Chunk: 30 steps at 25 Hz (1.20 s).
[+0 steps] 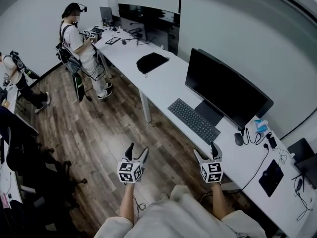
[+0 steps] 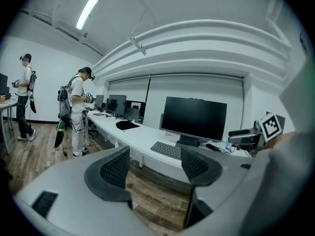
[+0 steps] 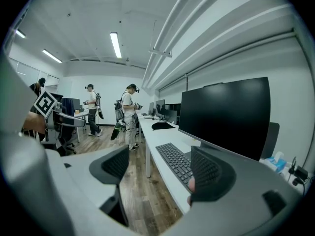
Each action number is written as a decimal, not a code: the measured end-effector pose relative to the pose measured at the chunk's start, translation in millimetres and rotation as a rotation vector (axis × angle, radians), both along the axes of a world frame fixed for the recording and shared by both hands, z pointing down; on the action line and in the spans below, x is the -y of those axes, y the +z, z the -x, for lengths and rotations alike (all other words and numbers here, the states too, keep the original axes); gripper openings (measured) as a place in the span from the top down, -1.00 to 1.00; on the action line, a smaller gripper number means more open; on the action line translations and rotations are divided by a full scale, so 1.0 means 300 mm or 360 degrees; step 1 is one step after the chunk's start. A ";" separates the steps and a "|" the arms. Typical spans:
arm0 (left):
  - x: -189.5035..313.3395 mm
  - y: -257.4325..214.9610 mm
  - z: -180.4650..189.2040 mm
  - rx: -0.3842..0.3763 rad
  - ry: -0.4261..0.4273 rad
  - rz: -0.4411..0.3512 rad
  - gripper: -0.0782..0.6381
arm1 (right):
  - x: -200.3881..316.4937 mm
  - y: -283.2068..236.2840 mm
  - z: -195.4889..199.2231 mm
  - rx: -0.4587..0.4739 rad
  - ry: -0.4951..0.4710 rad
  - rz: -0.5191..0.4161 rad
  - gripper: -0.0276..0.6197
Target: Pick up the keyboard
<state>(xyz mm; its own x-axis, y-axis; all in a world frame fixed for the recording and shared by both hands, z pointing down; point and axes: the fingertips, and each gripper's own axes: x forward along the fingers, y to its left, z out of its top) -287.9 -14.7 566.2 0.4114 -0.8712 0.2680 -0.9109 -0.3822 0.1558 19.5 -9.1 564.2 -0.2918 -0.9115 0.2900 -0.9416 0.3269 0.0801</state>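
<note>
A dark grey keyboard (image 1: 193, 120) lies on the long white desk (image 1: 168, 86) in front of a black monitor (image 1: 225, 89). It also shows in the left gripper view as the keyboard (image 2: 167, 150) and in the right gripper view as the keyboard (image 3: 176, 162). My left gripper (image 1: 135, 155) hangs open over the wood floor, short of the desk. My right gripper (image 1: 209, 153) is open at the desk's near edge, just right of the keyboard's near end. Neither holds anything.
A black mouse (image 1: 238, 139), cables and a blue tissue pack (image 1: 261, 126) sit right of the monitor. A black cloth (image 1: 151, 62) lies further along the desk. One person (image 1: 81, 48) stands at the far end, another person (image 1: 20, 81) at the left. Office chairs (image 1: 29, 167) stand at the left.
</note>
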 end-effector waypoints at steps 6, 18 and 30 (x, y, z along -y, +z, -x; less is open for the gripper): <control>0.038 0.030 0.011 0.0008 0.0002 0.0029 -0.07 | 0.041 0.020 0.012 0.0005 -0.0007 0.0010 -0.28; 0.280 0.051 -0.028 0.0019 0.0011 0.0039 -0.07 | 0.269 0.063 -0.021 0.0007 -0.0004 0.0039 -0.28; 0.678 0.056 -0.079 0.0011 -0.0038 0.0066 -0.07 | 0.676 0.086 -0.079 0.0022 -0.0030 0.0074 -0.27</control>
<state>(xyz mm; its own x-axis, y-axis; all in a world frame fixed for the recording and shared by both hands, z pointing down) -264.3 -218.0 582.9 0.3886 -0.8689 0.3067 -0.9207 -0.3536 0.1649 43.1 -211.8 589.8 -0.3129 -0.8914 0.3280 -0.9362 0.3476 0.0517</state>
